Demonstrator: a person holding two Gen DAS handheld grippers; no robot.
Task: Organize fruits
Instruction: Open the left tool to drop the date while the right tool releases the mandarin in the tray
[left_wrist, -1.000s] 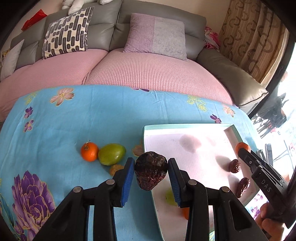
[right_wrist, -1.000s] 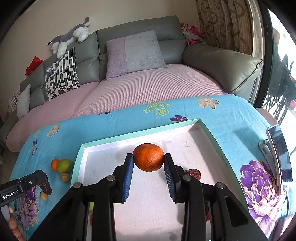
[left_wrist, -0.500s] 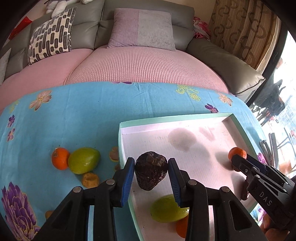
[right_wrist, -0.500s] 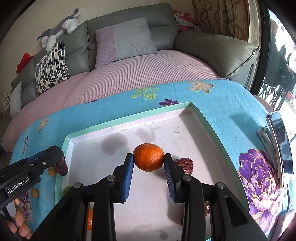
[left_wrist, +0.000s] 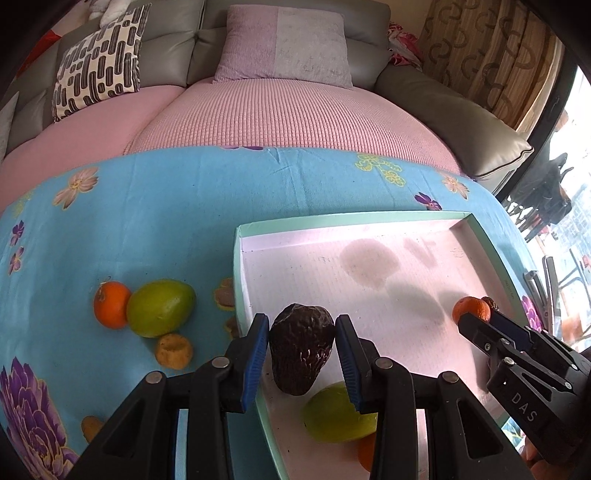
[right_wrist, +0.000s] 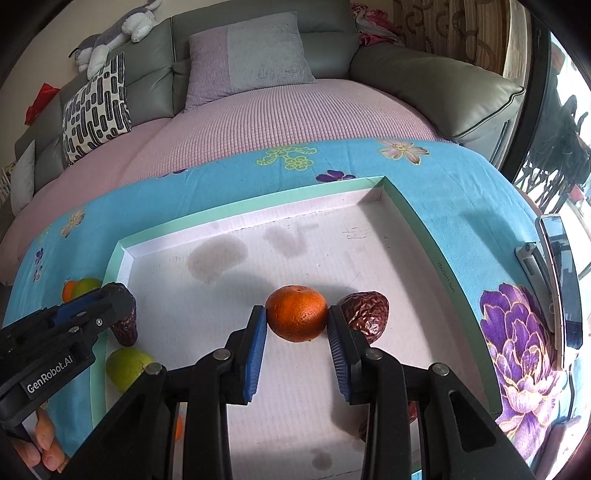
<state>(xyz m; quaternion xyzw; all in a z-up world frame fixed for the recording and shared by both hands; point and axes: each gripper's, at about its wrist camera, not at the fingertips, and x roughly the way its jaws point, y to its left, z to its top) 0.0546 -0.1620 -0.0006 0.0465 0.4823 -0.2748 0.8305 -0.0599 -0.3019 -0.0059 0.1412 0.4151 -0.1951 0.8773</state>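
Orange fruit (left_wrist: 365, 452) in tray (left_wrist: 373, 220) cut off behind right finger, probably a tangerine. Left gripper (left_wrist: 301, 350) clamps avocado (left_wrist: 300, 347) over tray corner; lime (left_wrist: 338, 417) below. Right gripper (right_wrist: 297, 332) clamps tangerine (right_wrist: 296, 313); date (right_wrist: 365, 310) beside right finger.

1. Your left gripper (left_wrist: 301, 349) is matt black plastic with ribbed blue pads (left_wrist: 255, 354); it clamps a dark avocado (left_wrist: 300, 349) with rough, pebbled, slightly shiny skin.
2. Your right gripper (right_wrist: 297, 325) has the same finish, and the mandarin (right_wrist: 296, 313) between its pads has dimpled, faintly glossy peel.
3. The tray (right_wrist: 258, 205) looks like cardboard: matt mint rim, dull white floor with grey stains.
4. The tablecloth (left_wrist: 147, 206) at left is soft, matt blue cloth with printed flowers.
5. The green mango (left_wrist: 160, 308) on it is smooth with a soft sheen.
6. The sofa (right_wrist: 436, 85) at upper right looks like smooth grey leather; its pink seat cover (right_wrist: 277, 122) is waffle-textured fabric.
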